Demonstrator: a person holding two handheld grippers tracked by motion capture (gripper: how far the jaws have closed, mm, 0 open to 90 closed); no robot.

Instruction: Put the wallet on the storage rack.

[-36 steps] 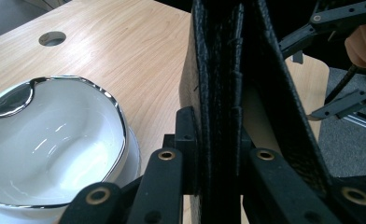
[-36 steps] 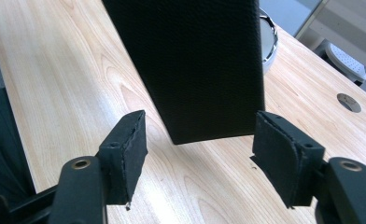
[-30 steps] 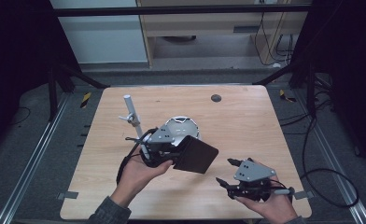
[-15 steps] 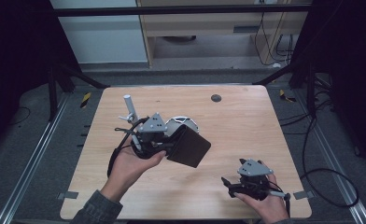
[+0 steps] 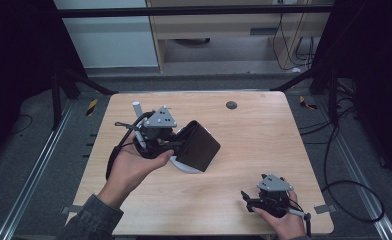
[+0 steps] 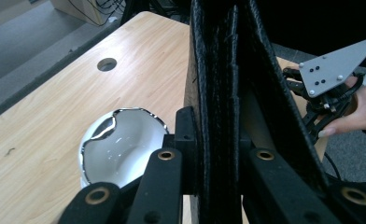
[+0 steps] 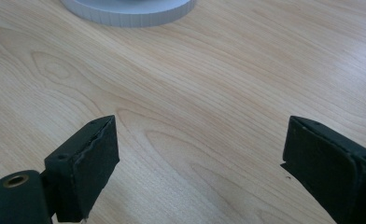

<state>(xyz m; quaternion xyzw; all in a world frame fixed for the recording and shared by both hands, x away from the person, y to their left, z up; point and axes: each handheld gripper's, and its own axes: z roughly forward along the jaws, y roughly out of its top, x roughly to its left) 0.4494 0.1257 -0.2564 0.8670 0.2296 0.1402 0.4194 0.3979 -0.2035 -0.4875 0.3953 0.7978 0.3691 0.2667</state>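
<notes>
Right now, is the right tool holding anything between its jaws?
No, the right tool stands open with just bare wooden table between its jaws.

item: flat black square fabric-covered pad
pose: tilted on edge, lifted clear of the table
place: left-centre, above white round bowl

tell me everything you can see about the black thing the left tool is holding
The black wallet-like case looks like a flat, squarish fold of dark textured material, maybe leather or fabric. In the left gripper view its edge shows several stacked layers, like a folded wallet. The left tool is shut on that edge, pads pressing both sides. It is held lifted and tilted above the white bowl, not resting on the wooden table. Whether it touches the bowl cannot be told.
</notes>
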